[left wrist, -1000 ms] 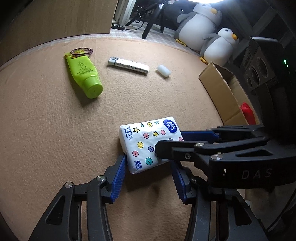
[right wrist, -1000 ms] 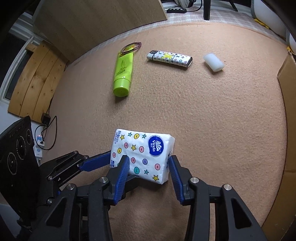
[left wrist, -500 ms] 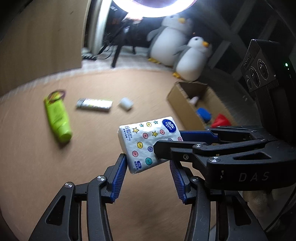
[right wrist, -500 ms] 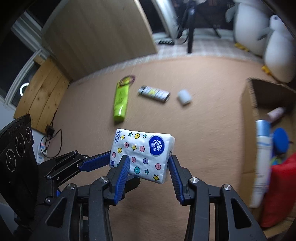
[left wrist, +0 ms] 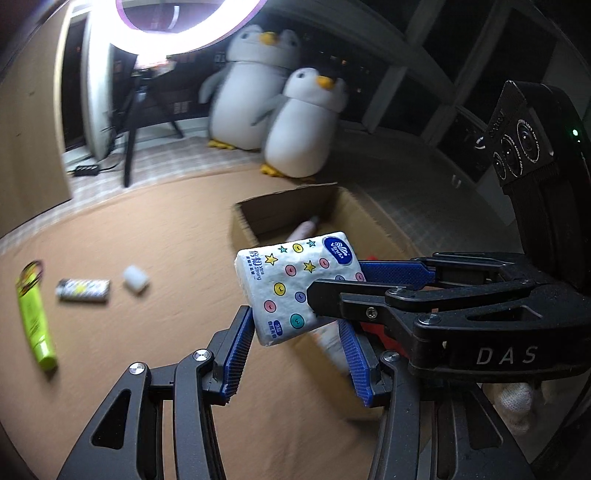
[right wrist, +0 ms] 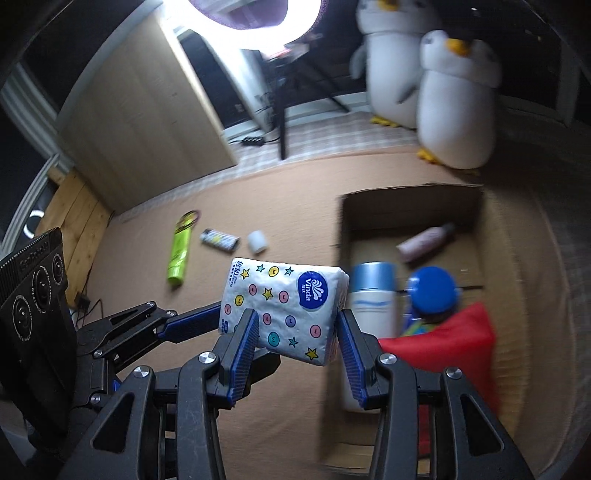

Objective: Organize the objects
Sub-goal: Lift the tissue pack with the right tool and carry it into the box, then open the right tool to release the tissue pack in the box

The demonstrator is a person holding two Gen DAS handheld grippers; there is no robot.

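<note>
both grippers clamping the same tissue pack right now, holding it up off the carpet. right gripper squeezing its blue pads against the pack's two short sides, printed face with the blue logo pointing up at the camera. left gripper pinching the same pack from the other direction, one blue finger pressing on the lower left edge, the other mostly hiding behind the right gripper's black arm crossing in front. so not open, either of them, both gripping the pack.

hanging in the air just beside the near left wall of the cardboard box, not over the opening as far as can be told. sitting inside the box already: a white can with a light blue cap, a pinkish bottle lying toward the far end, a blue round lid thing and something red at the near end.

lying out on the carpet well apart from the box: a lime green tube with a rubber band at its far end, a patterned lighter next to it, and a small white cylinder just past that.

standing in the background: two plush penguins and a glowing ring light on a tripod. pretty blurry everywhere except the pack and grippers.
</note>
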